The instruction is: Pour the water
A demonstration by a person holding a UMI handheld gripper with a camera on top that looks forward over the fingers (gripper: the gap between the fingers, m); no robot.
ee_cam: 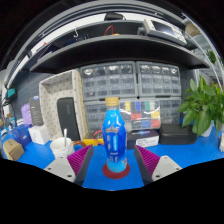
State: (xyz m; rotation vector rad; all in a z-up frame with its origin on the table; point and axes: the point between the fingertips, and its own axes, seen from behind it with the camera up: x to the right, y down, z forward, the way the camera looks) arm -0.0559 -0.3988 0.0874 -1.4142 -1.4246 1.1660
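Blue bottle [114, 137] upright on the blue counter [185, 152], cap on. Fingers [113, 163] wide, bottle between them, ungripped. Grasp and pour both remain.

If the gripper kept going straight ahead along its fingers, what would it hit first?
Most likely the blue bottle, standing upright just ahead of the open gripper, centred on the gap between its fingers. Exact depth is hard to judge.
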